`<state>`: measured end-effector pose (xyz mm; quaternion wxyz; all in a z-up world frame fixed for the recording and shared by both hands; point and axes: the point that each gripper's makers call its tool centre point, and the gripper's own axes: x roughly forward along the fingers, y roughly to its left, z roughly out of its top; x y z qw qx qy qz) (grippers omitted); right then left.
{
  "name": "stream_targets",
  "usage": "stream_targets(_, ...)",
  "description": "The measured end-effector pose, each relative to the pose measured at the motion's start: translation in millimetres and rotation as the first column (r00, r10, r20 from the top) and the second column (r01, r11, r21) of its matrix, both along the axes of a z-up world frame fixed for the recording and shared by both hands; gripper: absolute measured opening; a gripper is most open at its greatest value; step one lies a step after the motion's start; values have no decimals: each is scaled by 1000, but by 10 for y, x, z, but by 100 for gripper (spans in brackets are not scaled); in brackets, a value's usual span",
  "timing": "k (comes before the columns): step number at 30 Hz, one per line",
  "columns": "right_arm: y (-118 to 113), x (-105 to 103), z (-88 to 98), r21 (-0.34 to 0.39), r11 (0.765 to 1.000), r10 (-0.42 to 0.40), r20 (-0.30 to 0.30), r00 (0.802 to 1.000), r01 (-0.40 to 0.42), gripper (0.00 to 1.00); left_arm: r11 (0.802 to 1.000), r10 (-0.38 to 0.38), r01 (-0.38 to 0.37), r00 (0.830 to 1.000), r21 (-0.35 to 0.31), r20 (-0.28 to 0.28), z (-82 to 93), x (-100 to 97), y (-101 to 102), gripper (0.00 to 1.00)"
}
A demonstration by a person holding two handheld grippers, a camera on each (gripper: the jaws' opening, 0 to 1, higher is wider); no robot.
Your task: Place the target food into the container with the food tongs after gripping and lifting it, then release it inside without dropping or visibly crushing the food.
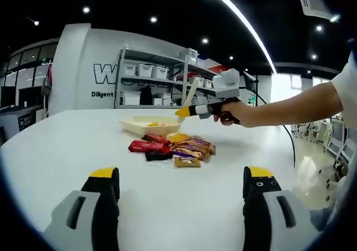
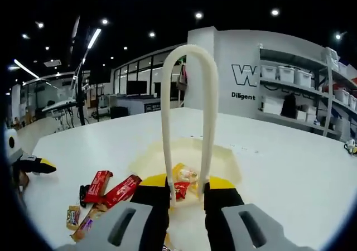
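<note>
While our right gripper clamps the tongs over the container holding wrapped snacks, our left gripper gapes empty; more snacks await on the surface.

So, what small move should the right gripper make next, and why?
Probably ease the right gripper open a little, so the tongs spread and let go. In the right gripper view their tips hang over the cream container, with snacks lying inside right between them. I cannot tell whether a snack is pinched, so open slowly.
</note>
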<state>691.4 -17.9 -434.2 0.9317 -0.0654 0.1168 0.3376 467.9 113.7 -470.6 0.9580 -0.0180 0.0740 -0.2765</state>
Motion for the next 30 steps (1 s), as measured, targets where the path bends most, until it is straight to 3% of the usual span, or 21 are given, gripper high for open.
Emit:
stream_targets(4, -8, -201, -6, -16, 1000, 16, -9, 1000, -16, 17, 1000, 1, 0, 1000, 16, -6, -24, 2, 1, 92)
stream_targets(13, -50, -345, -110, 8, 996, 84, -49, 995, -83, 17, 1000, 15, -15, 1000, 6, 8, 6, 20, 30, 98)
stream_targets(24, -130, -456, -268, 29, 994, 104, -110, 988, -102, 19, 1000, 16, -15, 1000, 28, -25, -62, 12, 15, 92)
stream_targets(30, -164, -622, -367, 41, 993, 115, -164, 980, -110, 18, 999, 23, -22, 999, 37, -25, -70, 9, 15, 90)
